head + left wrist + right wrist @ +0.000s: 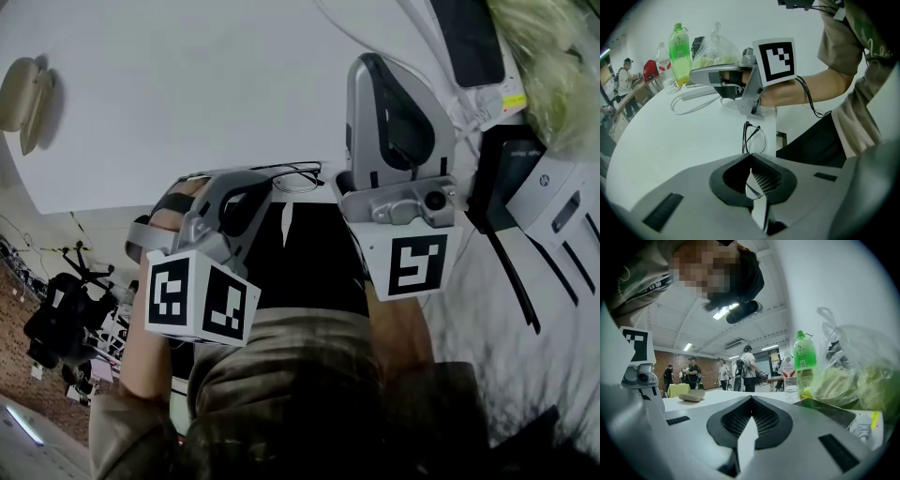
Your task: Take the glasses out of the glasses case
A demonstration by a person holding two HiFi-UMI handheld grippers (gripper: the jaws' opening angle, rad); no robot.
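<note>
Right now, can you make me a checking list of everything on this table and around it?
Surface: white table.
Job's things: glasses out, lying at the near edge; glasses case far off, apart.
Clutter: green bottle, plastic bag, dark phone.
Grippers: left gripper shut, just short of the glasses; right gripper shut, empty.
Cables: white cable by the bottle.
Surroundings: people standing, brick wall.

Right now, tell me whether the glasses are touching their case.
Apart. The head view shows the glasses at the edge of the table, the case far off, bare tabletop between.
</note>
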